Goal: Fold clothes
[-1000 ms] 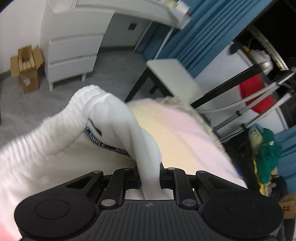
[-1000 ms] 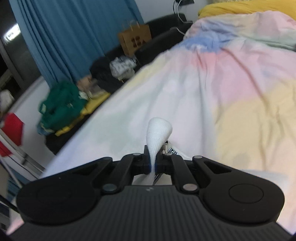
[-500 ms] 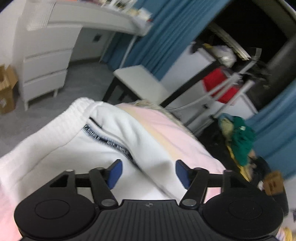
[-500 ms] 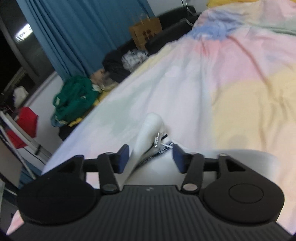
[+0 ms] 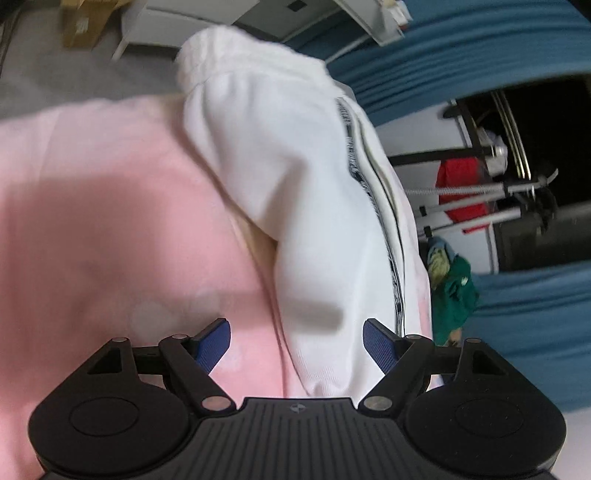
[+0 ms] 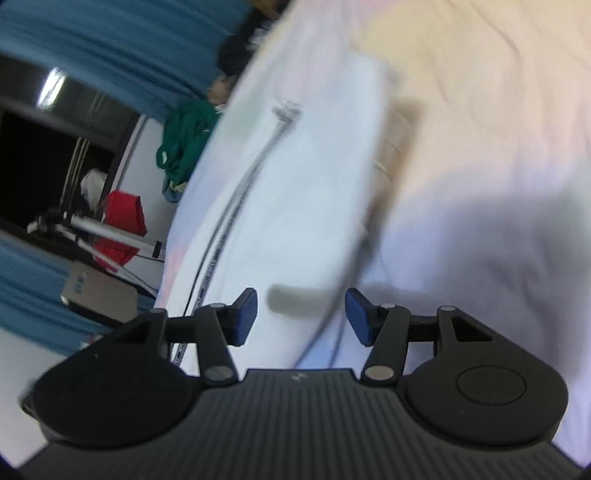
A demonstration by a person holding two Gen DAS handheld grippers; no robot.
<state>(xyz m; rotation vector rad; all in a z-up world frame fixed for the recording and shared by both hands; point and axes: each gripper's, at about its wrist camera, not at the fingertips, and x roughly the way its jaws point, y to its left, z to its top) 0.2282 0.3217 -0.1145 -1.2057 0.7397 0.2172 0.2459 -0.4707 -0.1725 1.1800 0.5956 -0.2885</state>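
Observation:
White trousers (image 5: 303, 192) with a dark printed side stripe lie folded lengthwise on the pastel bedspread (image 5: 92, 221); the ribbed waistband is at the far end in the left wrist view. My left gripper (image 5: 297, 341) is open and empty, just above the near end of the trousers. In the right wrist view the same trousers (image 6: 295, 184) stretch away along the bed edge, stripe to the left. My right gripper (image 6: 301, 319) is open and empty above them. Both views are blurred.
The bed's edge runs beside the trousers. Beyond it are blue curtains (image 5: 480, 48), a metal rack with a red garment (image 5: 465, 184), a green clothes pile (image 6: 184, 136), white drawers and a cardboard box (image 5: 85, 22) on grey carpet.
Both grippers held pinched white fabric a second ago, then opened and let it drop. The trousers now lie flat on the bed and both cameras have swung round sharply.

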